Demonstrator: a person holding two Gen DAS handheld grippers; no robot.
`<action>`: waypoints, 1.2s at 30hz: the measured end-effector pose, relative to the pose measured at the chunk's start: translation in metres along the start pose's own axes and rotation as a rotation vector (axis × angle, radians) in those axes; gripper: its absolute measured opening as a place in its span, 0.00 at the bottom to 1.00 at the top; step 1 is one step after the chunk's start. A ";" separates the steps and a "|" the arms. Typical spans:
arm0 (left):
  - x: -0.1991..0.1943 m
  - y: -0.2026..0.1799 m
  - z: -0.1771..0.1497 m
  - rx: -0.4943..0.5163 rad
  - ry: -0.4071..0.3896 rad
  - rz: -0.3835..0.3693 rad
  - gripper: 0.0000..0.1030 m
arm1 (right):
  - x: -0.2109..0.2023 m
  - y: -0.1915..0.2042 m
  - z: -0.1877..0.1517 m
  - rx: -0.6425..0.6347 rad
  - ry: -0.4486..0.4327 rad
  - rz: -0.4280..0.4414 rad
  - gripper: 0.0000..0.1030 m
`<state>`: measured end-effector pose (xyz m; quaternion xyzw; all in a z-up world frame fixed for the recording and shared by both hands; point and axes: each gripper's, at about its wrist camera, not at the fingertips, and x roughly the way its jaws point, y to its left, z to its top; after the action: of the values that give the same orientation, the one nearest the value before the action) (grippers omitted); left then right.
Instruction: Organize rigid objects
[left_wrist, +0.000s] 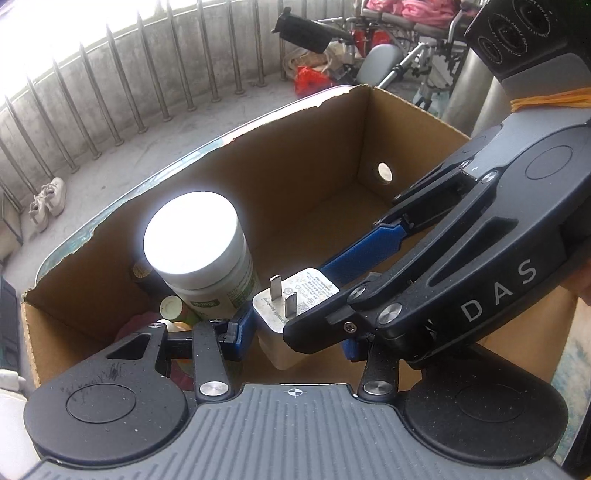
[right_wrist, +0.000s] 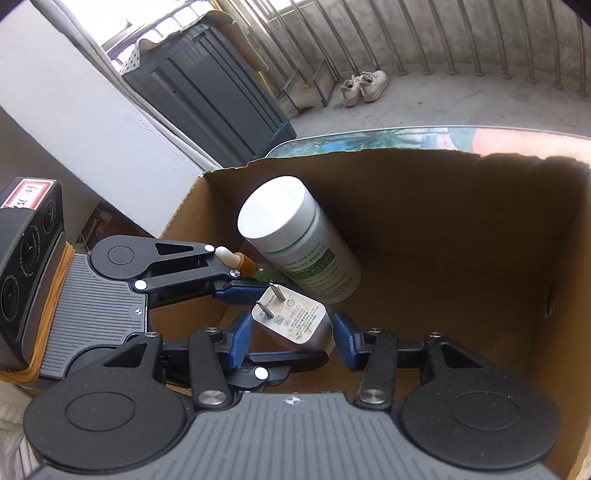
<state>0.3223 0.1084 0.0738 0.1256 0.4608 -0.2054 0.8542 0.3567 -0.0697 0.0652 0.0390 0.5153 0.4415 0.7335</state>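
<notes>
Behind the box (left_wrist: 295, 166) you can see a balcony floor, a railing (left_wrist: 147, 74) and shoes (right_wrist: 364, 86). The box sits on a table (right_wrist: 369, 138).

Your left gripper (left_wrist: 295, 338) pinches the charger (left_wrist: 295, 291) just above the box floor, prongs up. Your right gripper (right_wrist: 291, 338) has its jaws around the same charger. I cannot tell if they press on it.

If both hands pull, the charger may twist out and fall. If the left lets go too soon, it may drop and land crooked. The two grippers are very close and could bump.

A white bottle (left_wrist: 190, 236) leans just beside the charger. A nudge could tip it onto the small things (left_wrist: 171, 308) in that corner. The other end of the box looks free.
</notes>
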 end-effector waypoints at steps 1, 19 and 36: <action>0.000 0.000 0.001 0.000 0.007 -0.003 0.44 | 0.000 -0.003 -0.001 0.014 -0.007 0.000 0.53; 0.007 -0.021 0.012 0.179 0.072 0.111 0.47 | 0.004 -0.005 -0.006 -0.004 0.031 0.028 0.32; 0.009 -0.047 0.003 0.484 0.121 0.250 0.27 | -0.002 -0.013 -0.007 0.071 -0.019 0.026 0.32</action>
<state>0.3074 0.0636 0.0664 0.3937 0.4295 -0.1946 0.7890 0.3591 -0.0824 0.0568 0.0757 0.5231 0.4320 0.7308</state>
